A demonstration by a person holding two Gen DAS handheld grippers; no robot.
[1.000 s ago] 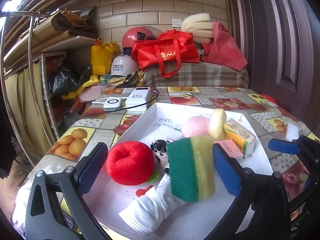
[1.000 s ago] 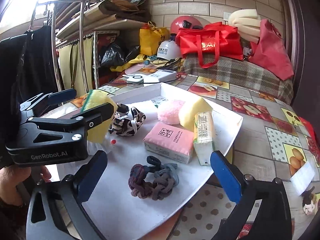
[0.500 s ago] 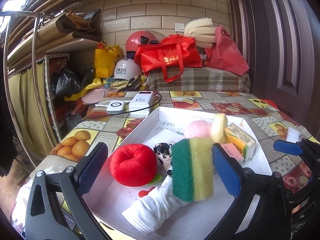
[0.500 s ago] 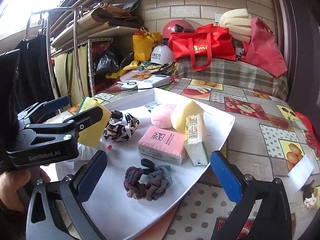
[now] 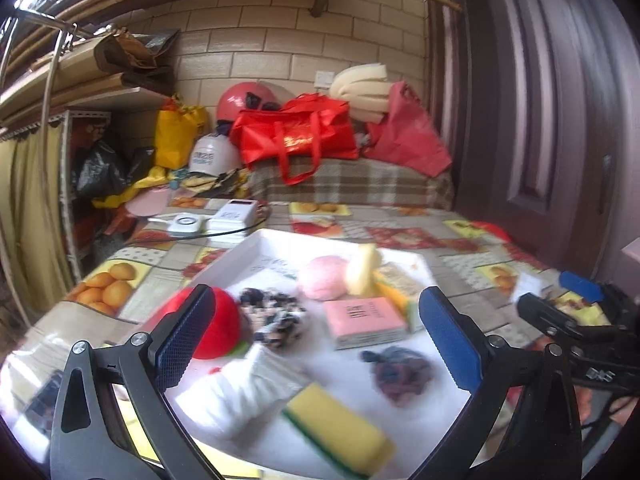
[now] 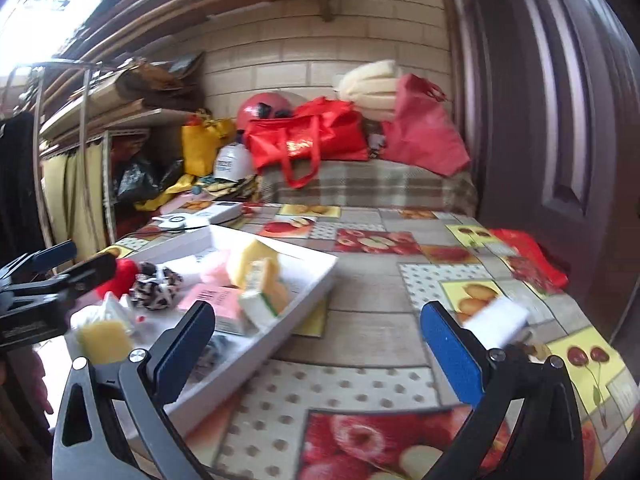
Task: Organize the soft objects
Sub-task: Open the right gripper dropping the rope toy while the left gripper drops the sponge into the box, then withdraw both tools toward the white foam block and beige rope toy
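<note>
Your left wrist view looks close over the white tray (image 5: 280, 240) toward the far brick wall. Your right wrist view sits further right, over bare tabletop (image 6: 372, 292). Both share the tray and red bag (image 5: 296, 136).

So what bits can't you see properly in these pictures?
- Left wrist view: the white cloth and dark braided ring are smeared by motion blur.
- Left wrist view: the bottom edge cuts off the sponge.
- Right wrist view: the left jaw covers the near part of the white tray.
- Writing on the pink pack: too blurred.
</note>
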